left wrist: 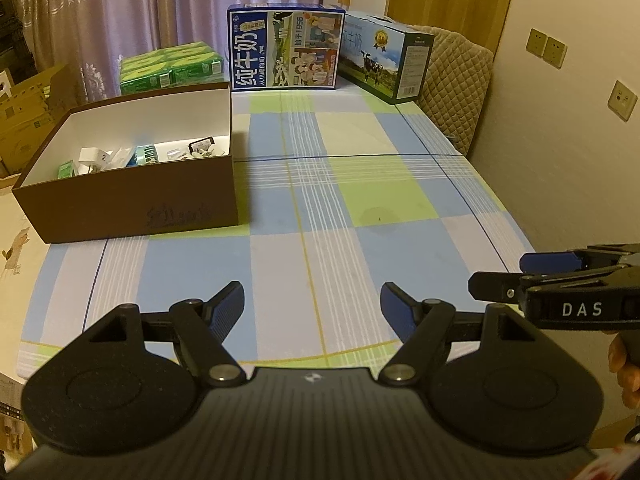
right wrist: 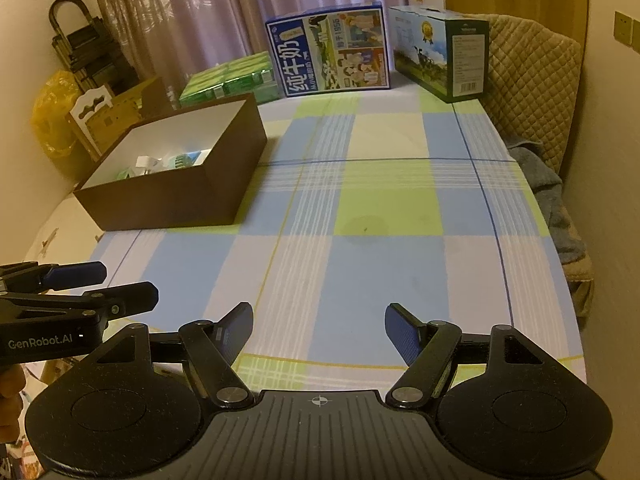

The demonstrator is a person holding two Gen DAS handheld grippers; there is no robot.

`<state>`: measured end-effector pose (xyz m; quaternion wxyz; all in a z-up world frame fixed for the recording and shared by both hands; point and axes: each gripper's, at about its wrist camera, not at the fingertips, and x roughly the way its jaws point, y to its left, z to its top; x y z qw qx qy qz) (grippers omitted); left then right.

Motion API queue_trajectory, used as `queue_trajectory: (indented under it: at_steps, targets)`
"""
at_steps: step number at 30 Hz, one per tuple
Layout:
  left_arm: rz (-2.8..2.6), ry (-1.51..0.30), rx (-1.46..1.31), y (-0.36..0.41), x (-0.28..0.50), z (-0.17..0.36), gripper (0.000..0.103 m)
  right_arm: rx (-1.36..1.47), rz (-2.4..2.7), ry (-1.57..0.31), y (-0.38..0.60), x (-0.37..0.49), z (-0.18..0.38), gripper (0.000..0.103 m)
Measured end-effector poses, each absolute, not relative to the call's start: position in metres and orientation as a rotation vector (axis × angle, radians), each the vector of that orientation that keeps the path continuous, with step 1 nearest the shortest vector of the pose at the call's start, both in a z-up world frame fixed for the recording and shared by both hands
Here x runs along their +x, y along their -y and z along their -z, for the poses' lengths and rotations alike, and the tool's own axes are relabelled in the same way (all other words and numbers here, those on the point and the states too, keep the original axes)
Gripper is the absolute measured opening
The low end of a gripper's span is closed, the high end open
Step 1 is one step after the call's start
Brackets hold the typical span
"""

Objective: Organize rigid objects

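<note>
two grippers: both held low over the near edge of the table, side by side, each empty.
left gripper (left wrist: 312, 300): at 6 o'clock in the left wrist view; blue-padded fingers (left wrist: 231, 300) spread wide, only tablecloth between them; seen again from the side at 9 o'clock in the right wrist view.
right gripper (right wrist: 319, 322): at 6 o'clock in its own view; fingers spread, gripping nothing; its tips reach in at 3 o'clock of the left wrist view, a hand (left wrist: 624, 372) behind it.
table (right wrist: 360, 240): covered by a checked cloth of blue, green and pale squares; the near and middle parts carry no loose items.
brown box (left wrist: 132, 196): open-topped, white inside, at 10 o'clock in both views, standing on the left part of the table, well apart from both grippers.
small rigid objects (left wrist: 140, 156): a jumble of white, teal and green pieces lying on the floor of the brown box; too small to name singly.
green pack (left wrist: 172, 66): wrapped cartons just behind the brown box, at 11 o'clock.
blue milk carton box (left wrist: 286, 46): upright at the far edge, 12 o'clock, printed with large characters.
cow-print box (left wrist: 386, 60): just beside the blue one, at 1 o'clock, turned at an angle.
quilted chair back (right wrist: 532, 80): beyond the far right corner, 2 o'clock.
curtain (left wrist: 160, 0): pale, hanging behind the far edge.
</note>
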<state>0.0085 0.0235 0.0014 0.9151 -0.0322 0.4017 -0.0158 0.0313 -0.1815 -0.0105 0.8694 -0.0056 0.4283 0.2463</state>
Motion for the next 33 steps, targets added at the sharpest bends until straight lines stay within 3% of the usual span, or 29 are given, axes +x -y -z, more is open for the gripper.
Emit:
queue_trajectory:
  at_steps: [33]
  targets:
    - [0.026,-0.827,-0.058,-0.0144,0.0104,-0.0019,0.072,0.003,-0.518,-0.899,0.1901,0.0329,0.0114,0.07]
